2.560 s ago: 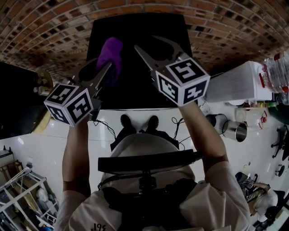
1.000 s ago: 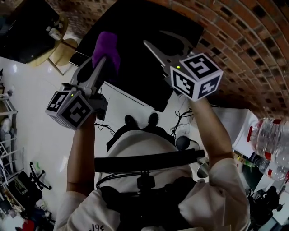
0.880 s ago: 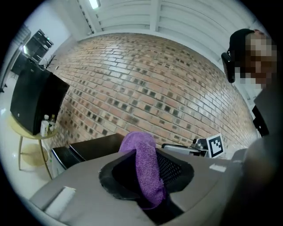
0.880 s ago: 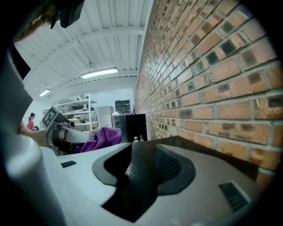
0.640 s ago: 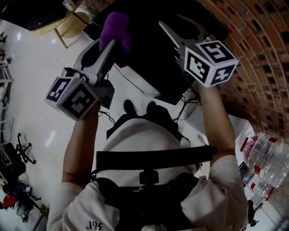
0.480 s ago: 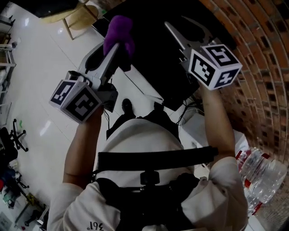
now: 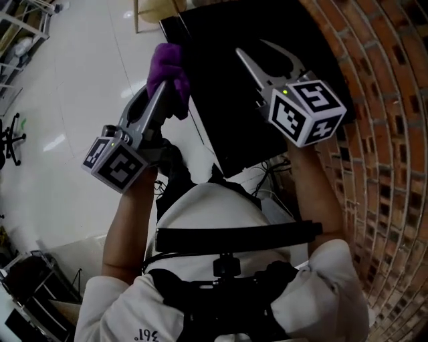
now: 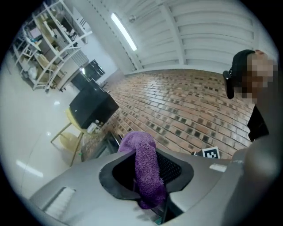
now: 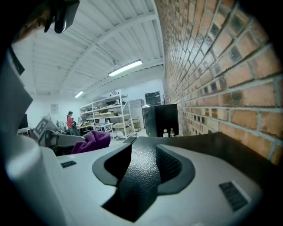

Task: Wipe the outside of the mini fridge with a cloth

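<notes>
The black mini fridge [image 7: 261,87] fills the upper middle of the head view, its top facing me. My left gripper [image 7: 162,85] is shut on a purple cloth [image 7: 167,61], which sits at the fridge's left edge; contact cannot be told. In the left gripper view the cloth [image 8: 147,170] hangs bunched between the jaws [image 8: 148,185]. My right gripper [image 7: 259,52] hovers over the fridge top, open, with nothing between its fingers. In the right gripper view its jaws [image 9: 141,154] lie low along the dark fridge top [image 9: 212,143].
A brick wall [image 7: 388,133] runs down the right, close behind the fridge. White floor [image 7: 60,100] spreads to the left, with a yellow chair [image 7: 152,8] and shelving [image 7: 27,13] beyond. Another black box [image 8: 93,106] stands on the chair. Cables [image 7: 267,175] trail by the person's feet.
The person has turned, so the fridge and brick wall have swung to the right of the head view. Both grippers moved along with it and sank slightly; the cloth stays gripped.
</notes>
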Demonstrator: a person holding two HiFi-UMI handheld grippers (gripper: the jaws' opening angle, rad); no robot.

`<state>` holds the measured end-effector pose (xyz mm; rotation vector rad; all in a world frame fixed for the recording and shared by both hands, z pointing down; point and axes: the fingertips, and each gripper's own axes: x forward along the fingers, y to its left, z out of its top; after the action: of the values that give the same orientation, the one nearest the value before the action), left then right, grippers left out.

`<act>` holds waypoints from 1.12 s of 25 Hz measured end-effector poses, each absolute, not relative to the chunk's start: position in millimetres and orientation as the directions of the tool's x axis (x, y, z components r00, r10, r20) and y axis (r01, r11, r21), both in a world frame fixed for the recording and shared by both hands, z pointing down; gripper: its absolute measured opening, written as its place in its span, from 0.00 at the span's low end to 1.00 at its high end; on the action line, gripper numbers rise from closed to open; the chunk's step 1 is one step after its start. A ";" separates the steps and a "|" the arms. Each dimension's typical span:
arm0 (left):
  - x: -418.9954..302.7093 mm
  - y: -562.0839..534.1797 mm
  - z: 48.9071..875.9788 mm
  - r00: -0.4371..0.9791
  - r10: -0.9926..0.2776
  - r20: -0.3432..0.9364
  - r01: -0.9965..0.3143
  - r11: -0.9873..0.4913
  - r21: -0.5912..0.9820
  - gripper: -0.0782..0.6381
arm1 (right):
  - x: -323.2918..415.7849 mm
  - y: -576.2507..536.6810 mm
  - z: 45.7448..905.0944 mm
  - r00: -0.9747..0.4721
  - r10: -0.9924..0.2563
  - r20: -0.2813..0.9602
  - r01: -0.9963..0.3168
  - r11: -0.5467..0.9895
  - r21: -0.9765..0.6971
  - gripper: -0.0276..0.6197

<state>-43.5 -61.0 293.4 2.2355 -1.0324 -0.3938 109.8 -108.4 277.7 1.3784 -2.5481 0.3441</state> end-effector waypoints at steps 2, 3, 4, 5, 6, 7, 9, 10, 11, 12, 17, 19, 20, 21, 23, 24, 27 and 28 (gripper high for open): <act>-56.1 -66.6 296.4 0.592 -0.806 -0.012 -0.588 -0.443 0.677 0.26 | 104.7 -109.3 279.7 -0.547 -0.775 0.316 -0.829 0.553 -0.078 0.30; -62.2 -70.7 297.9 0.568 -0.823 -0.015 -0.594 -0.422 0.685 0.26 | 103.4 -109.6 280.2 -0.551 -0.772 0.316 -0.827 0.557 -0.081 0.30; -68.1 -75.9 299.6 0.545 -0.839 -0.017 -0.598 -0.402 0.693 0.26 | 103.0 -110.4 280.2 -0.553 -0.772 0.313 -0.826 0.557 -0.087 0.30; -73.4 -82.3 301.6 0.522 -0.853 -0.019 -0.603 -0.385 0.699 0.26 | 103.1 -111.5 279.9 -0.554 -0.773 0.309 -0.826 0.556 -0.091 0.30; -77.5 -89.5 303.7 0.503 -0.864 -0.021 -0.609 -0.372 0.700 0.26 | 102.8 -112.7 279.5 -0.556 -0.772 0.307 -0.825 0.557 -0.093 0.30; -80.6 -97.1 305.6 0.489 -0.872 -0.022 -0.616 -0.363 0.699 0.26 | 102.2 -113.6 279.1 -0.560 -0.770 0.307 -0.823 0.561 -0.093 0.30; -83.9 -111.9 307.2 0.468 -0.883 -0.031 -0.625 -0.355 0.695 0.26 | 100.4 -114.0 279.0 -0.566 -0.764 0.309 -0.818 0.568 -0.093 0.30; -84.5 -118.8 307.2 0.460 -0.887 -0.037 -0.628 -0.355 0.693 0.26 | 99.8 -113.7 279.1 -0.568 -0.763 0.309 -0.816 0.570 -0.094 0.30; -84.3 -125.6 307.7 0.454 -0.890 -0.041 -0.630 -0.354 0.691 0.26 | 99.2 -113.4 279.3 -0.570 -0.761 0.309 -0.815 0.571 -0.094 0.30; -83.6 -132.0 309.6 0.451 -0.891 -0.042 -0.633 -0.353 0.689 0.26 | 98.8 -113.3 279.4 -0.571 -0.760 0.310 -0.814 0.573 -0.095 0.30; -77.8 -155.3 330.9 0.458 -0.889 -0.015 -0.629 -0.336 0.700 0.27 | 97.3 -113.6 279.3 -0.575 -0.757 0.312 -0.811 0.577 -0.093 0.30; -76.4 -160.3 337.6 0.466 -0.885 -0.008 -0.625 -0.336 0.705 0.27 | 96.9 -113.1 279.5 -0.577 -0.755 0.312 -0.810 0.579 -0.096 0.30; -75.8 -162.4 340.3 0.470 -0.883 -0.008 -0.622 -0.338 0.706 0.27 | 97.1 -113.1 279.6 -0.577 -0.755 0.312 -0.810 0.579 -0.096 0.30; -75.8 -164.1 343.9 0.471 -0.882 -0.006 -0.621 -0.337 0.708 0.27 | 97.6 -113.1 279.7 -0.577 -0.755 0.311 -0.809 0.579 -0.095 0.30; -77.0 -166.5 352.3 0.471 -0.882 -0.002 -0.616 -0.330 0.716 0.27 | 97.8 -113.0 279.7 -0.579 -0.754 0.310 -0.808 0.582 -0.094 0.30; -77.4 -167.6 356.3 0.470 -0.883 0.000 -0.612 -0.326 0.720 0.27 | 97.3 -113.0 279.3 -0.580 -0.754 0.309 -0.807 0.582 -0.094 0.30; -76.6 -170.8 366.9 0.470 -0.883 0.008 -0.610 -0.318 0.726 0.27 | 97.7 -113.3 279.6 -0.577 -0.756 0.309 -0.809 0.580 -0.094 0.30; -75.7 -171.3 370.3 0.469 -0.883 0.013 -0.611 -0.314 0.727 0.27 | 97.7 -113.6 279.7 -0.577 -0.756 0.309 -0.809 0.580 -0.093 0.30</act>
<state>-75.7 -171.3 370.3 2.0429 -1.2358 -0.5173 97.7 -113.6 279.7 1.2995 -2.5759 0.3297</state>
